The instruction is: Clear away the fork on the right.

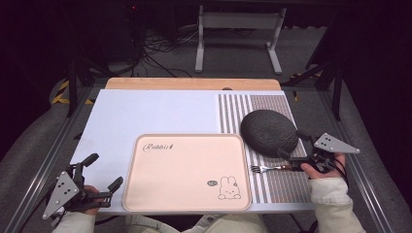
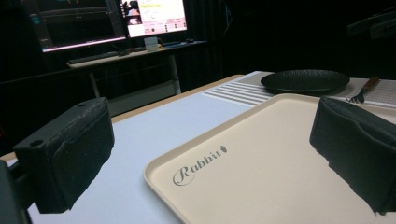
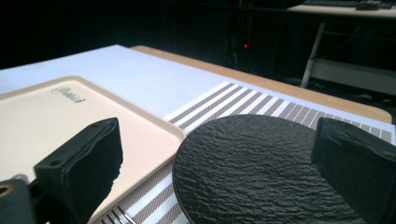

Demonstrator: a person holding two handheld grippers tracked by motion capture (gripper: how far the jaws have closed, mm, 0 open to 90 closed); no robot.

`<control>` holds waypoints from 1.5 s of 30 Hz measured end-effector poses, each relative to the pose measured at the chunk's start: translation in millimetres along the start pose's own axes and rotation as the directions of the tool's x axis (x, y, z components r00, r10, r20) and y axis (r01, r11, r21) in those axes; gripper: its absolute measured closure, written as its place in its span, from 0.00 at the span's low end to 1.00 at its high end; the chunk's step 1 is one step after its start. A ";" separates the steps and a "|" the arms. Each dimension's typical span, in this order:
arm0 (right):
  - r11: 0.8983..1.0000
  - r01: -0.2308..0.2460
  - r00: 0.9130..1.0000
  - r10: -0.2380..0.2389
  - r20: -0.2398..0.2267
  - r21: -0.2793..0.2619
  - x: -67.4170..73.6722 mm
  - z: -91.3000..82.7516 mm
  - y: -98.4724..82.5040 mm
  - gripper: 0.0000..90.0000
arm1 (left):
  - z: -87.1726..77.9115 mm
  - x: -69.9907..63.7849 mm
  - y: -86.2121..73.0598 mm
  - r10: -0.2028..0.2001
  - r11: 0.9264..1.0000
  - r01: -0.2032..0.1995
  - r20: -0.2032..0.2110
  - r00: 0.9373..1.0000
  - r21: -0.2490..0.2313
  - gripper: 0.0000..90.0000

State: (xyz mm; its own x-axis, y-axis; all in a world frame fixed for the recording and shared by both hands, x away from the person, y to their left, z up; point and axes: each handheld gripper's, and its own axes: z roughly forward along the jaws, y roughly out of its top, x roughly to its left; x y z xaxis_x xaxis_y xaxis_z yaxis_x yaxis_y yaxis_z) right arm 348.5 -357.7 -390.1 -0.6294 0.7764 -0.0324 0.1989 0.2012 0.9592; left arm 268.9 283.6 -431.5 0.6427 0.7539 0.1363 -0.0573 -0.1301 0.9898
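Two black pads of my right gripper [image 3: 215, 168] stand spread wide and empty just over the near rim of the black plate [image 1: 269, 132], which sits on the striped mat [image 1: 278, 189] right of the tray [image 1: 187, 170]. I judge the plate is what I'm after: I should come in low, slide one jaw under its rim and pinch gently, since the rough edge looks thin. My left gripper [image 1: 99, 177] waits open at the tray's left edge. Right of the tray, just below the plate, lies the fork [image 1: 269, 168], close by my hand [image 1: 323, 167] and easy to knock.
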 end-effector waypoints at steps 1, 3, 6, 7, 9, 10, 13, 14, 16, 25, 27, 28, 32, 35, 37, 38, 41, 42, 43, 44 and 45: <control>1.000 0.000 1.000 0.000 0.000 0.000 0.0 0.0 0.0 0.03 | 0.0 0.0 0.0 0.000 1.000 0.000 0.000 1.000 0.000 0.00; 1.000 0.004 1.000 -0.004 -0.010 0.011 -1.2 0.6 1.6 0.02 | 0.1 0.0 0.0 0.000 1.000 0.000 0.000 1.000 0.000 0.00; 0.999 0.008 1.000 -0.008 -0.014 0.038 -3.4 1.3 6.4 0.02 | 0.1 -0.3 0.1 0.000 1.000 0.000 0.000 1.000 0.001 0.00; 0.999 0.008 1.000 -0.008 -0.014 0.038 -3.4 1.3 6.4 0.02 | 0.1 -0.3 0.1 0.000 1.000 0.000 0.000 1.000 0.001 0.00; 0.996 0.022 0.999 -0.020 -0.025 0.086 -5.4 1.6 9.8 0.03 | 0.3 -0.3 -0.1 -0.001 1.000 0.001 0.000 1.000 0.003 0.00; 0.990 0.048 0.998 -0.043 -0.046 0.129 -6.6 1.9 11.9 0.03 | 0.4 -0.3 -0.1 -0.002 1.000 0.002 0.000 1.000 0.003 0.00; 0.978 0.100 0.994 -0.088 -0.072 0.183 -7.9 3.3 18.3 0.04 | 0.3 -0.3 -0.1 -0.002 1.000 0.002 0.000 1.000 0.003 0.00; 0.973 0.109 0.992 -0.094 -0.082 0.202 -8.5 3.6 20.7 0.04 | 0.4 -0.3 -0.1 -0.002 1.000 0.002 0.000 1.000 0.003 0.00; 0.961 0.130 0.989 -0.109 -0.096 0.243 -9.7 4.7 25.1 0.04 | 0.3 -0.2 0.0 0.001 1.000 -0.001 0.000 1.000 0.004 0.00; 0.849 0.283 0.956 -0.211 -0.205 0.446 -12.6 10.1 40.9 0.11 | 0.5 -0.2 -0.1 0.001 1.000 -0.001 0.000 1.000 0.003 0.00; 0.822 0.311 0.947 -0.225 -0.230 0.477 -13.0 12.0 42.4 0.11 | 0.4 -0.2 0.0 0.001 1.000 -0.001 -0.001 1.000 0.005 0.00; 0.810 0.322 0.944 -0.231 -0.238 0.490 -13.1 12.7 43.2 0.12 | 0.4 -0.4 -0.1 -0.001 1.000 0.001 0.000 1.000 0.004 0.00; 0.773 0.358 0.931 -0.252 -0.265 0.523 -15.2 15.4 46.4 0.13 | 0.8 -0.2 -0.2 -0.001 1.000 0.001 0.001 1.000 0.003 0.00; 0.738 0.387 0.919 -0.264 -0.293 0.552 -16.7 17.6 47.2 0.14 | 0.6 -0.1 -0.2 0.000 1.000 0.000 0.000 1.000 0.003 0.00; 0.731 0.393 0.917 -0.265 -0.300 0.558 -17.0 18.1 47.4 0.14 | 0.7 0.0 -0.2 -0.001 1.000 0.001 0.000 1.000 0.003 0.00; 0.722 0.398 0.915 -0.265 -0.305 0.566 -17.1 18.5 47.8 0.14 | 0.8 -0.1 -0.2 -0.002 1.000 0.002 0.001 1.000 0.003 0.00; 0.682 0.436 0.898 -0.286 -0.335 0.588 -17.4 20.2 50.5 0.14 | 0.8 -0.1 -0.2 -0.001 1.000 0.001 0.001 1.000 0.004 0.00; 0.673 0.448 0.892 -0.293 -0.344 0.589 -17.1 20.6 51.4 0.14 | 0.9 0.0 -0.2 0.000 1.000 0.000 0.000 1.000 0.003 0.00; 0.665 0.453 0.889 -0.290 -0.354 0.593 -16.4 20.6 51.8 0.14 | 0.9 0.0 -0.3 -0.001 1.000 0.001 0.000 1.000 0.002 0.00; 0.658 0.461 0.885 -0.294 -0.360 0.595 -16.0 21.0 51.8 0.14 | 0.9 0.0 -0.3 -0.002 1.000 0.002 0.000 1.000 0.003 0.00; 0.658 0.461 0.885 -0.294 -0.360 0.595 -16.0 21.0 51.8 0.14 | 0.9 0.0 -0.3 -0.002 1.000 0.002 0.000 1.000 0.003 0.00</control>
State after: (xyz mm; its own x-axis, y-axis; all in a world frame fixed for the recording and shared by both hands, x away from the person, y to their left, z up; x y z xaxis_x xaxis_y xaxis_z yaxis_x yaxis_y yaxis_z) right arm 384.7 -347.2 -345.8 -0.8862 0.4131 -0.2098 0.2880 0.8458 0.4491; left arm 269.5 283.0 -431.8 0.6428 0.7542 0.1340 -0.0534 -0.1304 0.9900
